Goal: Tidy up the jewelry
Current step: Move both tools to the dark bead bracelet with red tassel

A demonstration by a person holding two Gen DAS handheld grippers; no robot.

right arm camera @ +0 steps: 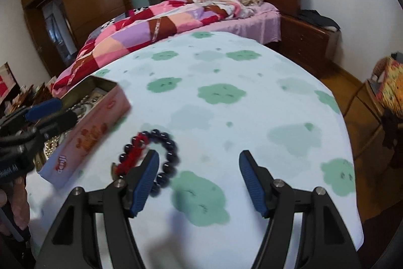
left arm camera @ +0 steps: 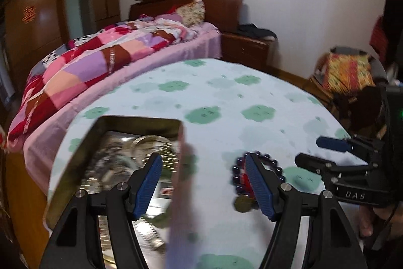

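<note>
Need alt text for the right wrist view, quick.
The open right gripper hovers over a green-patterned tablecloth, its left finger beside a dark bead bracelet with a red tassel. An open pink tin of jewelry sits left.

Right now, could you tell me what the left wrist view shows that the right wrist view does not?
Only the left wrist view looks down into the open tin, showing a round metal piece among the jewelry, and a gold coin charm on the bracelet. Only the right wrist view shows the tin's pink printed side. Both share the dark bead bracelet with its red tassel, lying on the cloth beside the tin, ungripped.
</note>
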